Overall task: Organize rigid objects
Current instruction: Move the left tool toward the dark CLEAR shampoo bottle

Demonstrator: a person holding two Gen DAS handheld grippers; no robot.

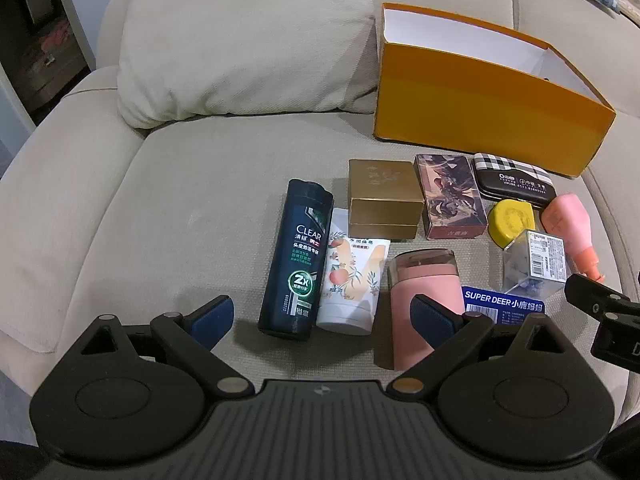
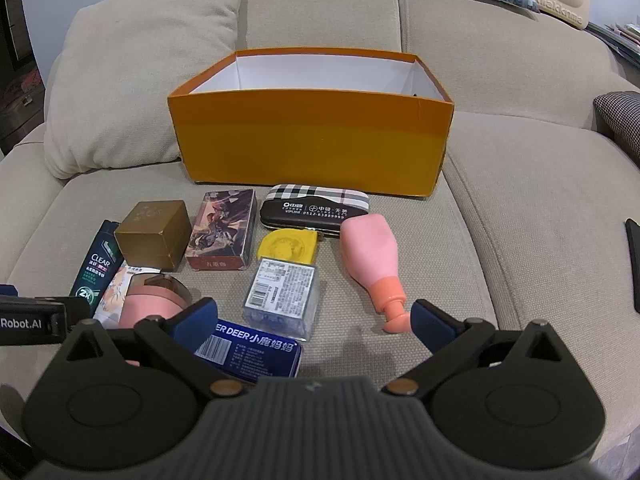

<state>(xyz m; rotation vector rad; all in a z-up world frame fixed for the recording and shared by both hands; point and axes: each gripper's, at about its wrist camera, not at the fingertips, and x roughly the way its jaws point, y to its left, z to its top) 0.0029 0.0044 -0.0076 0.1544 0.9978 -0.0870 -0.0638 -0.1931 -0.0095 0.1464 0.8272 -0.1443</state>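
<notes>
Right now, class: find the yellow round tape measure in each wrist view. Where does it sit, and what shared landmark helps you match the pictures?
Left wrist view: yellow tape measure, right of centre, between the illustrated box and pink pump bottle.
Right wrist view: yellow tape measure, near centre, just below the plaid case.
Shared landmark: the orange box behind it.

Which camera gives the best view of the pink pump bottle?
The right wrist view: the pink pump bottle lies fully visible, from base to pump. In the left wrist view it sits near the right edge, its pump partly hidden behind the right gripper.
</notes>
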